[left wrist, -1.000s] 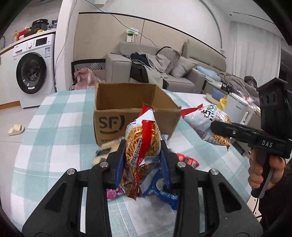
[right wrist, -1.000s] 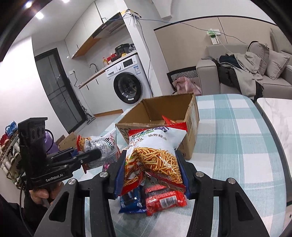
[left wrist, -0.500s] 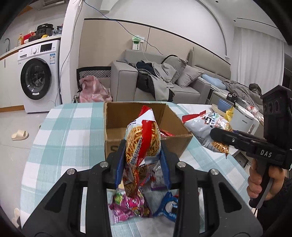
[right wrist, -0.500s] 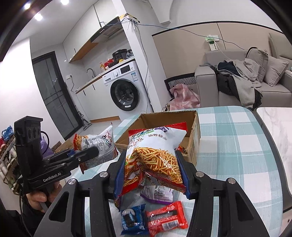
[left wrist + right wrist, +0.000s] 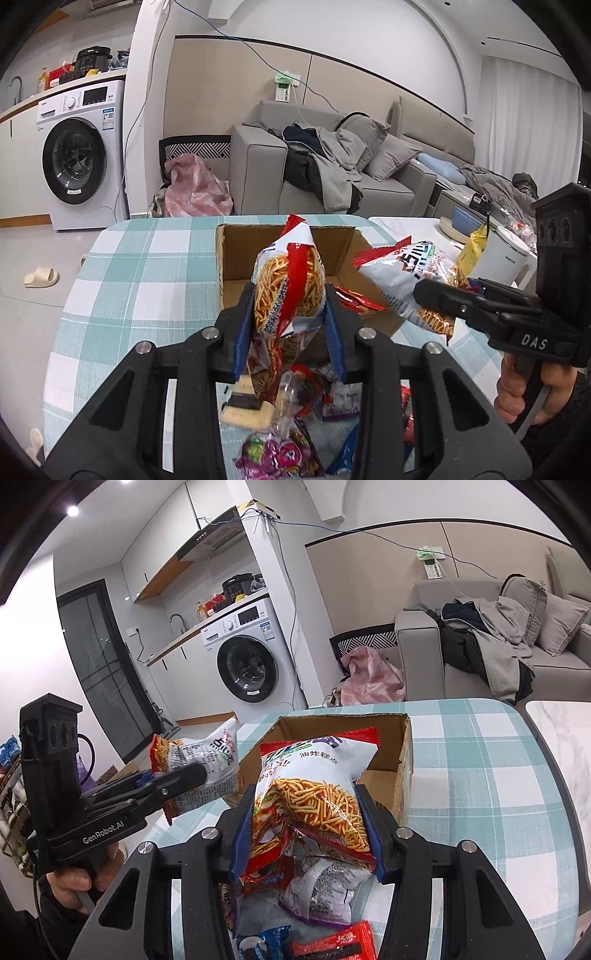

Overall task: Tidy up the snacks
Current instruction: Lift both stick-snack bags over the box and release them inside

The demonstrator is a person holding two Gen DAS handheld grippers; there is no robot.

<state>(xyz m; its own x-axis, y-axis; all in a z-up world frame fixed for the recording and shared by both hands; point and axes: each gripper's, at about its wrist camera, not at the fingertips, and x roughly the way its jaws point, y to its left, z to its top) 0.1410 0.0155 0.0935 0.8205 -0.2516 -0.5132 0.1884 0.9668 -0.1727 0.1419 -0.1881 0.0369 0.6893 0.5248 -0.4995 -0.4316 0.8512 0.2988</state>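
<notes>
My left gripper (image 5: 290, 328) is shut on a white and red bag of fried noodle sticks (image 5: 288, 291), held upright above the table in front of the open cardboard box (image 5: 229, 258). My right gripper (image 5: 306, 830) is shut on a second, similar noodle-stick bag (image 5: 314, 790), also raised before the box (image 5: 402, 771). Each gripper shows in the other's view: the right one (image 5: 439, 299) at the right with its bag (image 5: 410, 273), the left one (image 5: 184, 775) at the left with its bag (image 5: 207, 760). A red packet (image 5: 354, 299) lies inside the box.
Loose snack packets lie on the checked tablecloth (image 5: 147, 266) below the grippers: a pink one (image 5: 273, 454), a yellow biscuit pack (image 5: 243, 410), a purple-white bag (image 5: 325, 890), a blue one (image 5: 258, 945) and a red one (image 5: 332, 945). A white kettle (image 5: 506, 258) stands at the right.
Both grippers have risen and moved forward with their bags. The box interior now shows from above, and more loose packets appear beneath the fingers.
</notes>
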